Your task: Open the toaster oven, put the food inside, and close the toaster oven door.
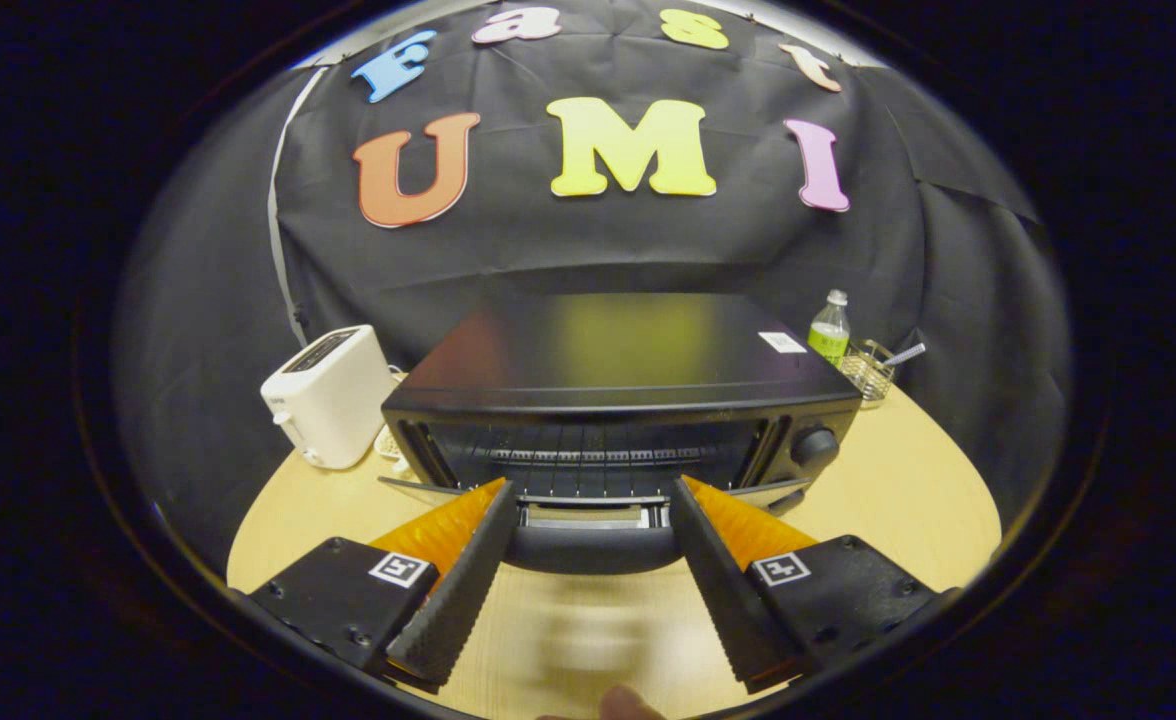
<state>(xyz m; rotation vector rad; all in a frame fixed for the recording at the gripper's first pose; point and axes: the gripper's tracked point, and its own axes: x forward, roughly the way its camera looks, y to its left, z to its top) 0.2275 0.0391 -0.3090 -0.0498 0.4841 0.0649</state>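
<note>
The gripper (593,500) has its jaws spread wide, holding nothing. Between the tips sits the dark handle (593,548) of the toaster oven door (588,512), folded down open; whether the tips touch it is unclear. Just beyond stands one black toaster oven (618,400), wire rack (598,458) visible inside. On the wooden counter (898,490) are one white toaster (333,395), one green bottle (829,330) and one wire basket (868,372).

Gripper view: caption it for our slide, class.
Open gripper at the lowered door of the toaster oven.
</note>
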